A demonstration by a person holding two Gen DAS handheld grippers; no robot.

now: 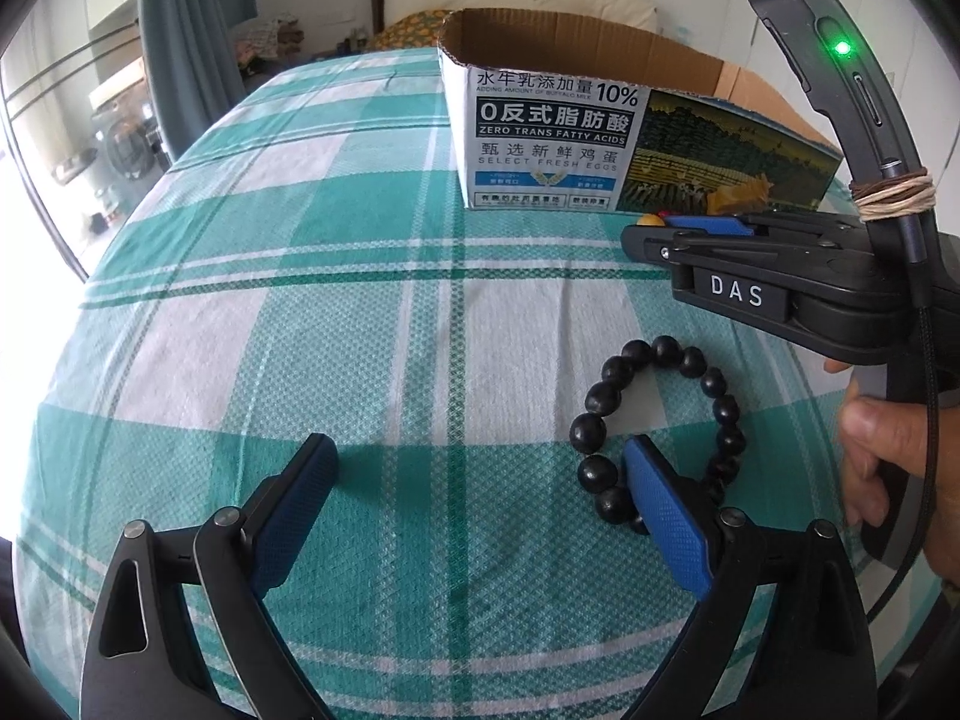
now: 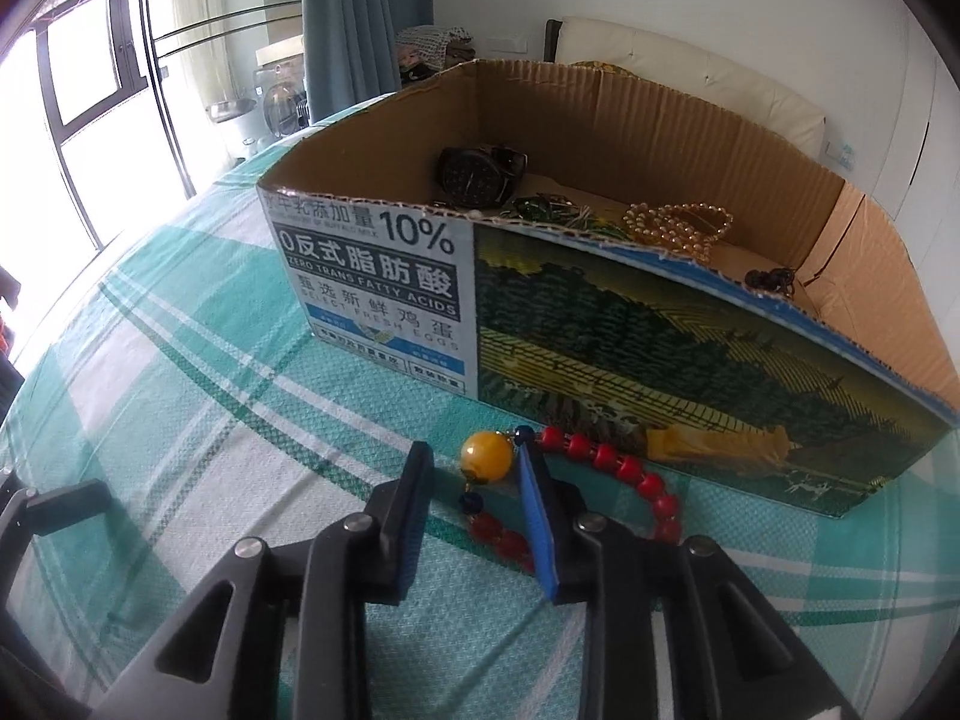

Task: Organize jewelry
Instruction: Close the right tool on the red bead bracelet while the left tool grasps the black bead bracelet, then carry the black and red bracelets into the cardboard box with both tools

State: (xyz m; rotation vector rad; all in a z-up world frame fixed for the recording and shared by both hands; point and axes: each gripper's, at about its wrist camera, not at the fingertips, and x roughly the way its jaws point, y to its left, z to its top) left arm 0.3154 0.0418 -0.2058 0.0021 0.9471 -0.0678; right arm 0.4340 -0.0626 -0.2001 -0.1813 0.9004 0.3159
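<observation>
A black bead bracelet lies on the checked cloth. My left gripper is open; its right finger rests inside the bracelet's loop, the left finger on bare cloth. A red bead bracelet with a yellow bead and a yellow tassel lies against the cardboard box. My right gripper is open, its fingers either side of the yellow bead; it also shows in the left wrist view. The box holds a black watch, a gold bead bracelet and other pieces.
The green and white checked cloth covers the surface. The open box stands at the far side. A pillow and a headboard lie behind it. A window and curtain are at the left.
</observation>
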